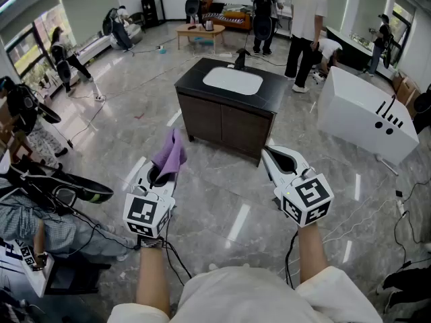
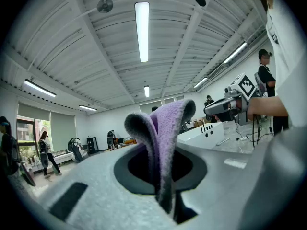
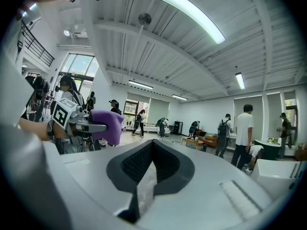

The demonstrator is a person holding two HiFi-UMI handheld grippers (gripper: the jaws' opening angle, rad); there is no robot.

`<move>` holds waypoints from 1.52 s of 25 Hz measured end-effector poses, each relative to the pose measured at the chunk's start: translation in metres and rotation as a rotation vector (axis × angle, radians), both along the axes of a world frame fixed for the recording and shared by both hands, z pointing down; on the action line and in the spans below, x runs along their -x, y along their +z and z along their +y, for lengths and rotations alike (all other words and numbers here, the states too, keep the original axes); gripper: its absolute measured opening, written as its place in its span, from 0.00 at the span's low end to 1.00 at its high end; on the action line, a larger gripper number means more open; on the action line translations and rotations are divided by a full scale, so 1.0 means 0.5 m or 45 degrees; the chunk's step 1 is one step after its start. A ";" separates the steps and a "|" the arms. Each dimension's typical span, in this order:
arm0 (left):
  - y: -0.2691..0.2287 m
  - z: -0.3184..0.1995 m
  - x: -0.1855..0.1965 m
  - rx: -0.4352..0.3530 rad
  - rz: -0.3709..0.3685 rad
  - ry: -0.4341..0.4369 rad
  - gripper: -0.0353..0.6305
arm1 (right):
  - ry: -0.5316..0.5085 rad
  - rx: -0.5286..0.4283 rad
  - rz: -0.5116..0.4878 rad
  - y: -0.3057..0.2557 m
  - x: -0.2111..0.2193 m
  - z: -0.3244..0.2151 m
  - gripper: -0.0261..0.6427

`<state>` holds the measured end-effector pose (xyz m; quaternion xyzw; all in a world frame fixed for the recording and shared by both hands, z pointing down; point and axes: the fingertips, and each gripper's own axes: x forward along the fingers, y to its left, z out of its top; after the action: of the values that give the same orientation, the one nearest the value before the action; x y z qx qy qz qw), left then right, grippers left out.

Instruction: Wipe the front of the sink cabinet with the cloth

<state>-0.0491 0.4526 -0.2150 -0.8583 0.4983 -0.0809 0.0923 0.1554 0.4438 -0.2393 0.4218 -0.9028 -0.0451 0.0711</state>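
The left gripper (image 1: pixel 156 177) has its jaws squeezed tight on the purple cloth (image 1: pixel 170 155). The right gripper (image 1: pixel 273 155) has its jaws pressed together on nothing. The sink cabinet (image 1: pixel 227 123) stands on the floor (image 1: pixel 222 200), well apart from both.

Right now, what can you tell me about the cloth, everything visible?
The cloth is purple, small, and looks soft and fleecy. It is pinched in the shut left tongs. A folded flap stands up above them and curls over at the top. Only the tongs touch it. It is held in the air, well short of the sink cabinet, and is not yet against the cabinet's dark front.
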 end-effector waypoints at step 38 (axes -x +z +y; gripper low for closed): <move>0.073 -0.163 0.188 0.073 -0.025 0.051 0.12 | -0.115 0.013 -0.092 0.034 0.235 -0.157 0.05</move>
<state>-0.1428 0.3709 -0.1783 -0.8696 0.4774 -0.1019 0.0741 0.0377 0.3655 -0.2222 0.3814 -0.9232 -0.0284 0.0387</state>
